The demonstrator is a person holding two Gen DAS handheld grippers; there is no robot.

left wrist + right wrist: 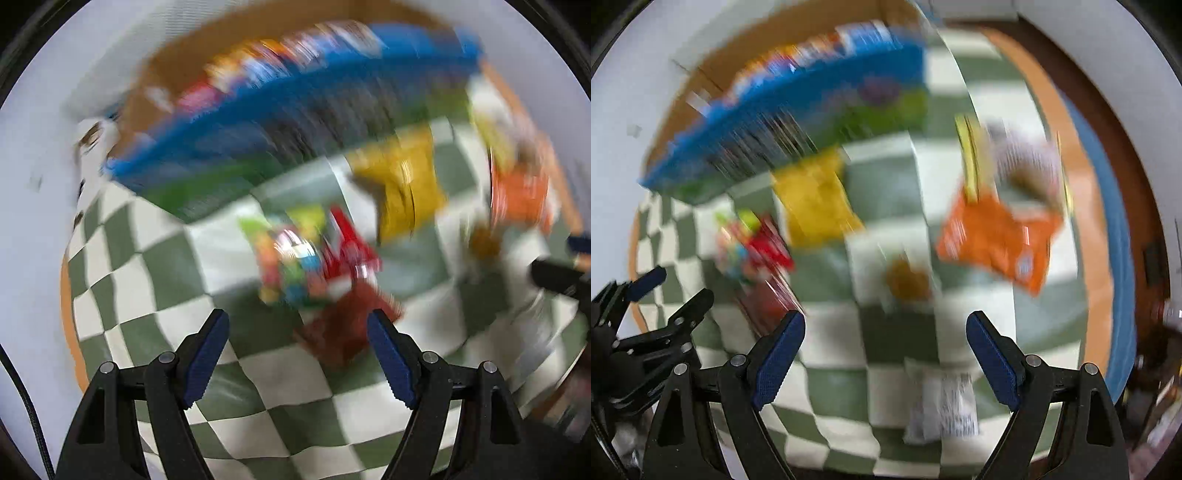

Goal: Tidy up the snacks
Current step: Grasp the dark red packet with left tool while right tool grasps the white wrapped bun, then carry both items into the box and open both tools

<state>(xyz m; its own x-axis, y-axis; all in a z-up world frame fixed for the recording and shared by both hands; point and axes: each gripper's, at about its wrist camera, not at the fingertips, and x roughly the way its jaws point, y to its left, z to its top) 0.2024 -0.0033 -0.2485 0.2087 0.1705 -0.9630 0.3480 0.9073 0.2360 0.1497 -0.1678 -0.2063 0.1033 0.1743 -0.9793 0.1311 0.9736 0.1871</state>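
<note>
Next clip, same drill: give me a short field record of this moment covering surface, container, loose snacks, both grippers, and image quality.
surface: green and white checked cloth
container: blue box at the far side, with colourful packs standing in it
loose snacks: yellow bag, orange bag, red pack, white packet, all lying on the cloth
left gripper: open, nothing between its fingers
right gripper: open, nothing held
image quality: both views heavily blurred; pack labels unreadable
</note>
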